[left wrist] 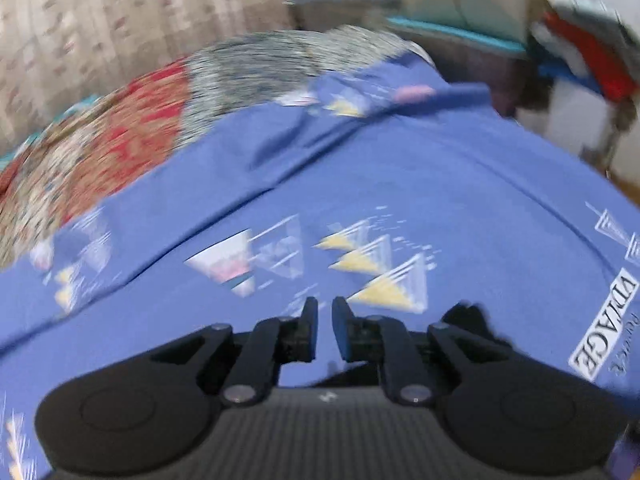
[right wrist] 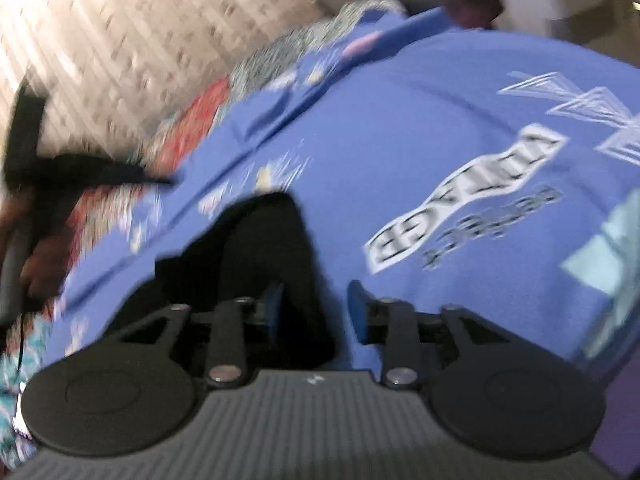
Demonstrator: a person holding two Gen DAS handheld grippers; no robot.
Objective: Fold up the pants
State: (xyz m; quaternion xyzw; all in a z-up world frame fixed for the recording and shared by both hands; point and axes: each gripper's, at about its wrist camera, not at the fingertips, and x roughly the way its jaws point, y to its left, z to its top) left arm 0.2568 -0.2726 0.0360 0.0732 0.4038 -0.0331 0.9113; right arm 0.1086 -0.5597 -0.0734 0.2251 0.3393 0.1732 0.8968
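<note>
One broad blue sheet [left wrist: 400, 168] printed with pale triangles covers most of both views, spread flat probably to give a smooth bed for folding, and the black pants [right wrist: 260, 248] lie bunched on it (blur hides their edges) right at the right tongs [right wrist: 316, 304], whose jaws stand apart around the cloth without clearly pinching it. The left tongs [left wrist: 325, 320] hover nearly together, empty, over the sheet. A boxed label [left wrist: 604, 324] on the sheet reads "VINTAGE"; the smaller script beside it is illegible.

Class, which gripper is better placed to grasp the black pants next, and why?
Right. The right gripper is open with the black pants at its fingertips; the left gripper is shut over the blue sheet.
</note>
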